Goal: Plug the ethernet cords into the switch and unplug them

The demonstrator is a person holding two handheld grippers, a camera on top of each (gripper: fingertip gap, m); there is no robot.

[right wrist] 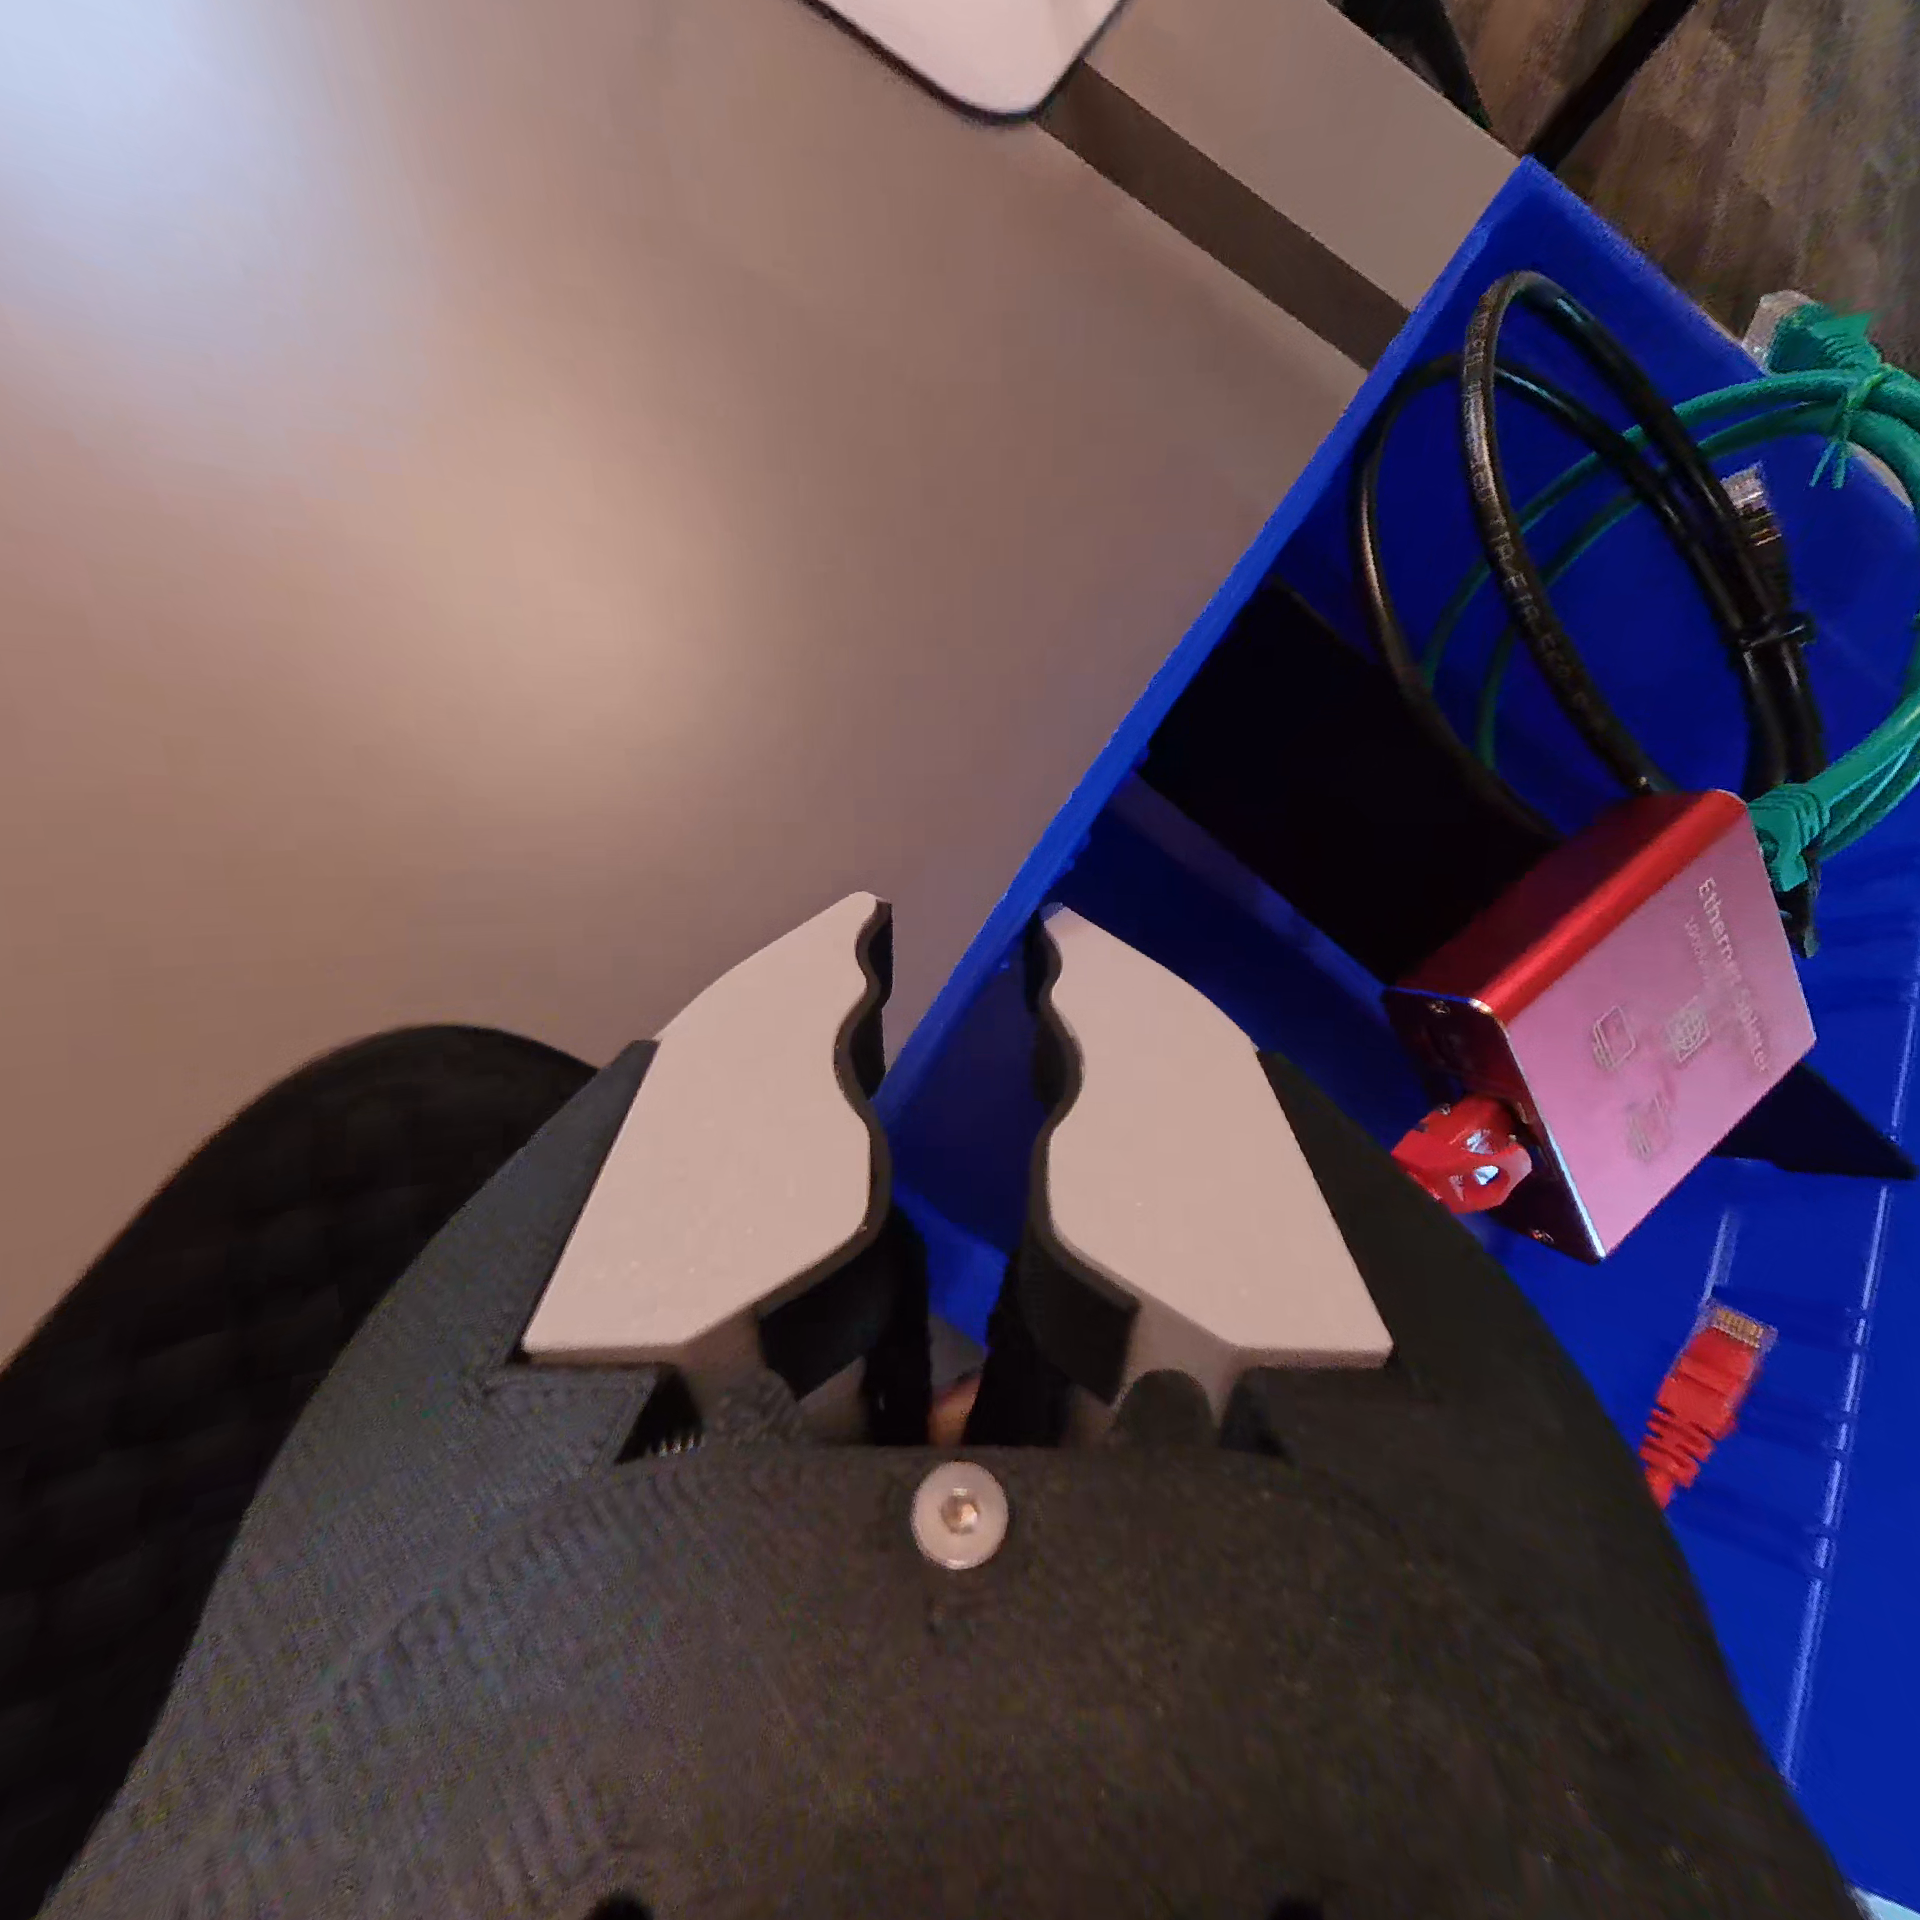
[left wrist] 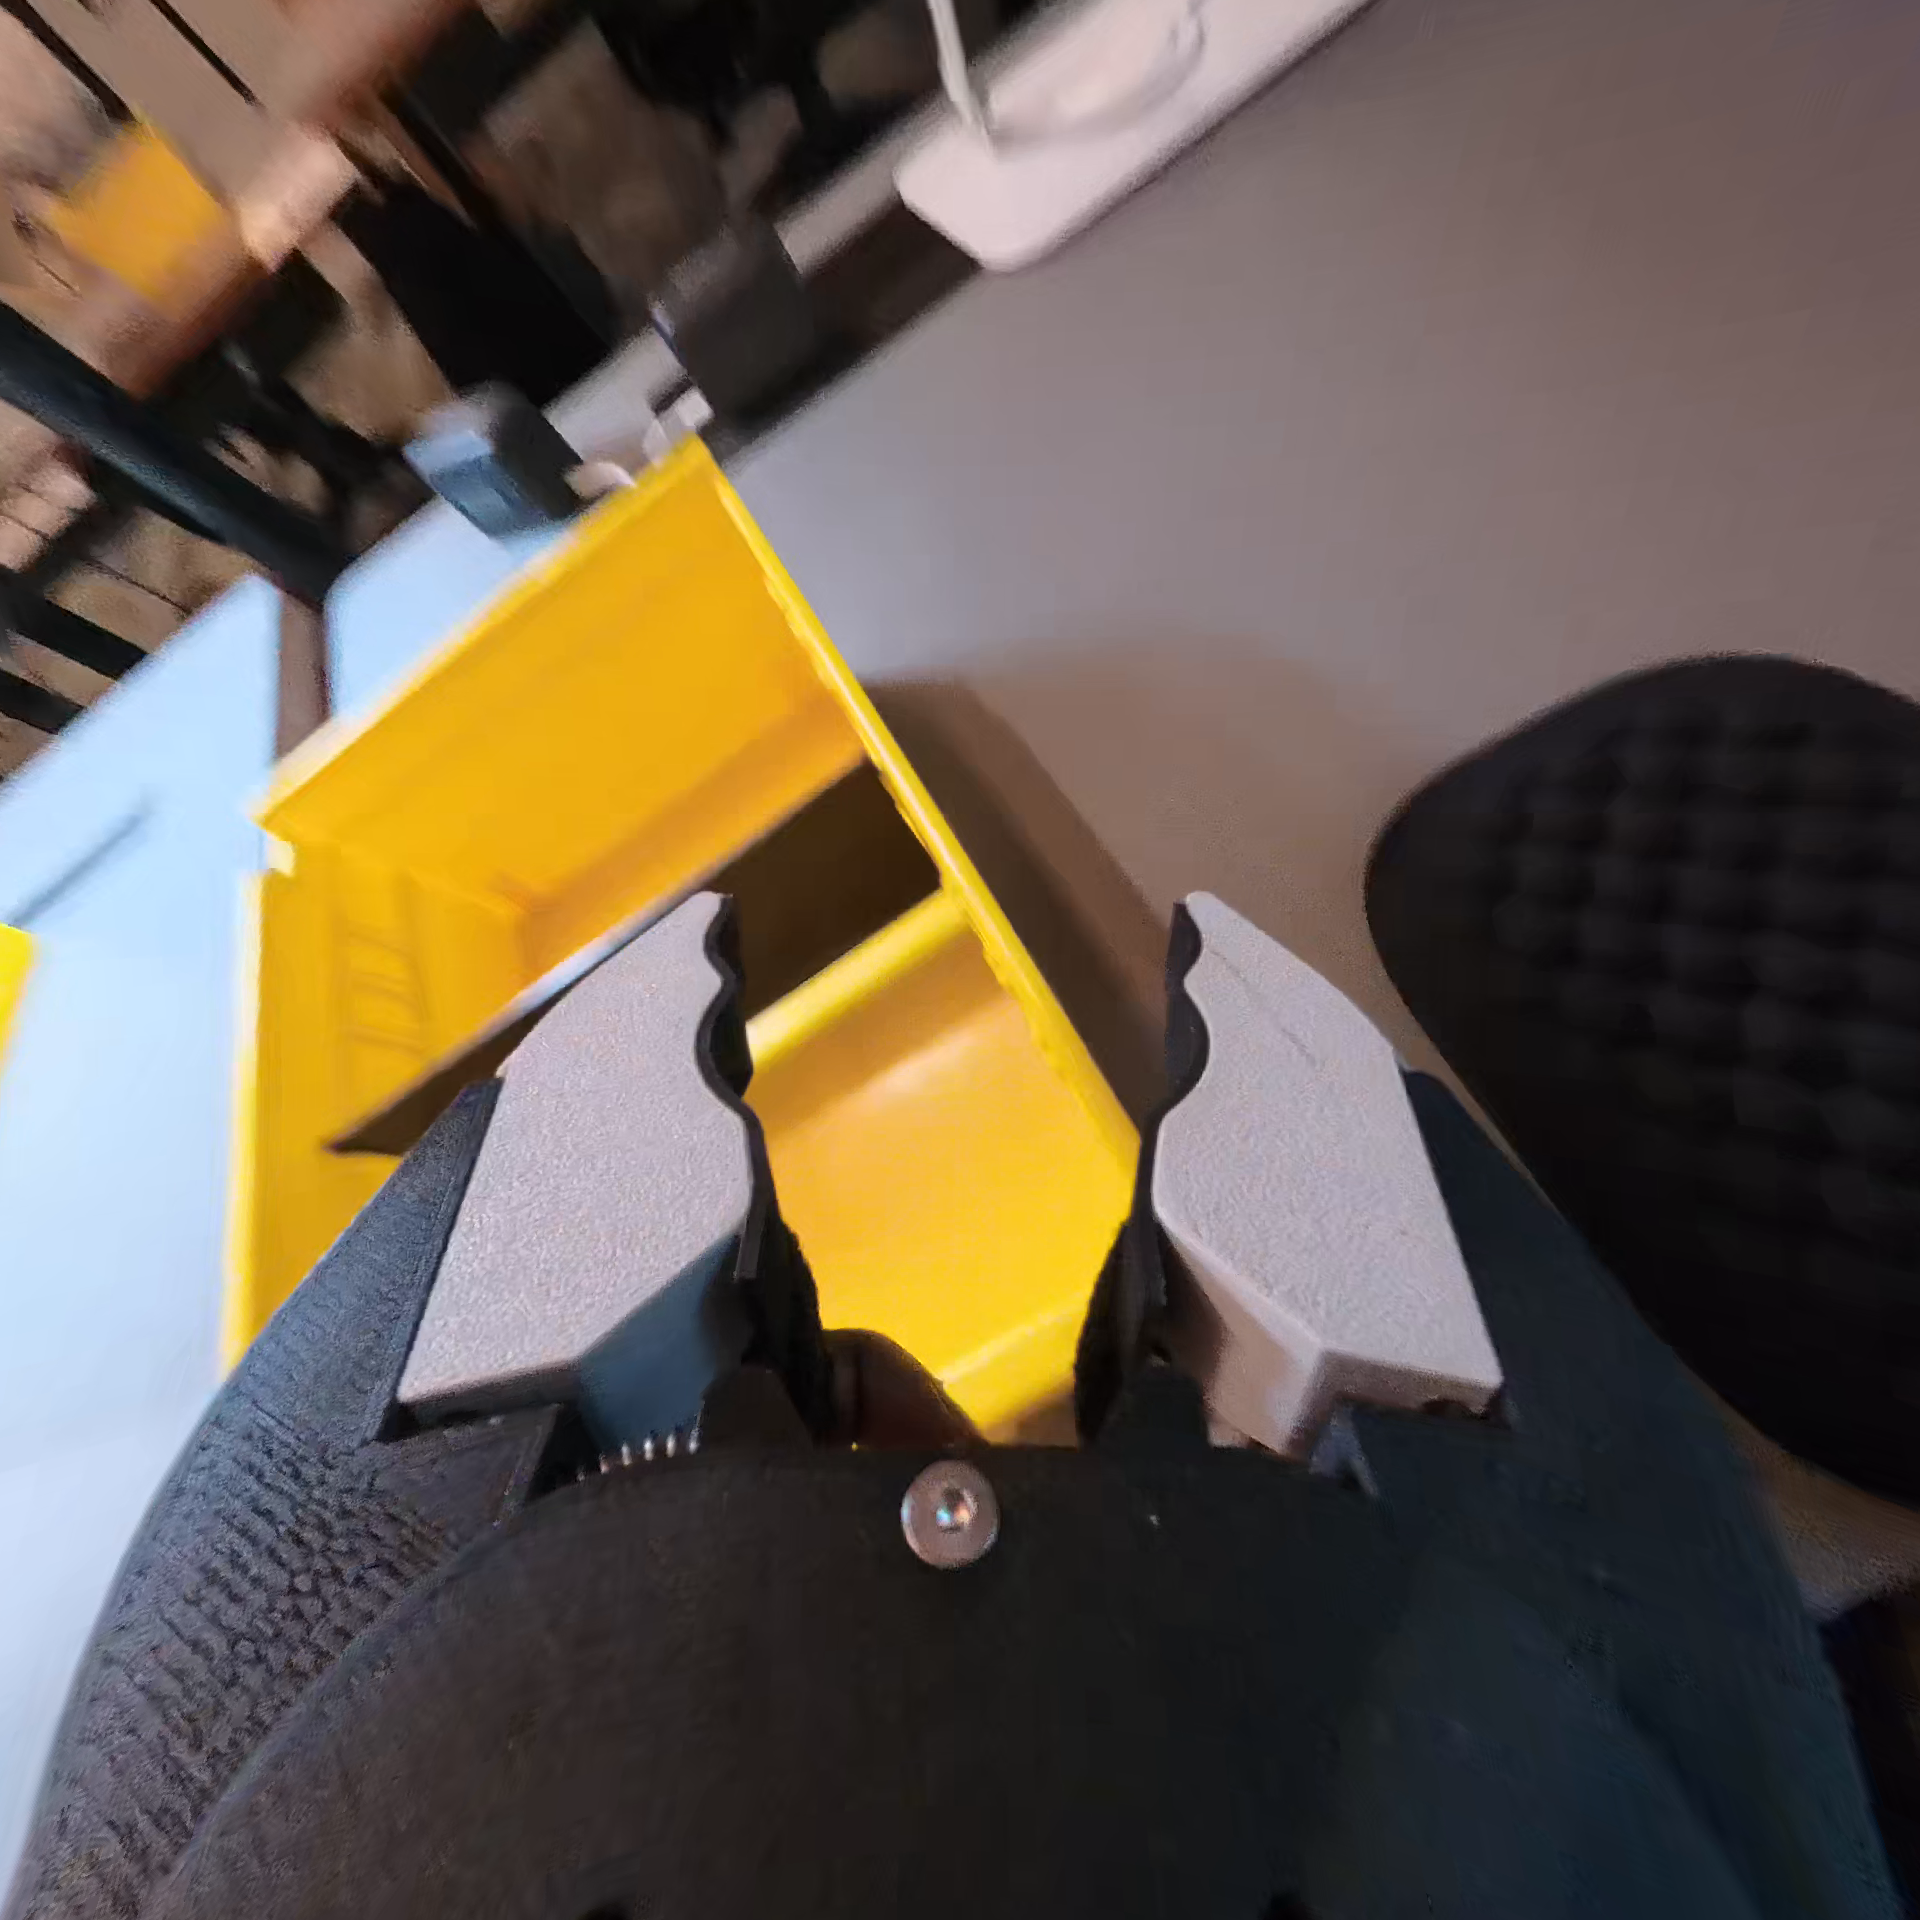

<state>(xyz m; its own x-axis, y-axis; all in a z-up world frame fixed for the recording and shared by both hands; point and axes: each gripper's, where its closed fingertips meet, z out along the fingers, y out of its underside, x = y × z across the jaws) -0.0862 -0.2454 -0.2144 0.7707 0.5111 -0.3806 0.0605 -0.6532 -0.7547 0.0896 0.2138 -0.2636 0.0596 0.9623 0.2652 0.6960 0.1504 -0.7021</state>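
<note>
Switch [right wrist: 1621,1023], red, lies in a blue bin [right wrist: 1195,717] with cords; left tongs [left wrist: 951,1013] spread, right tongs [right wrist: 961,997] spread, both pinching nothing.

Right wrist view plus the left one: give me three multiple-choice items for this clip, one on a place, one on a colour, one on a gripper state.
1. Where does the red switch lie?
A. in the blue bin
B. in the yellow bin
C. on the bare desk

2. What colour is the connector plugged into the switch's near end?
A. green
B. red
C. black

3. How is the left gripper?
A. shut on a cord
B. shut, empty
C. open, empty

Key: 1 A, blue walls surround it; 2 B, a red plug sits in the port; 3 C, a wide gap shows yellow bin between the fingers.
</note>
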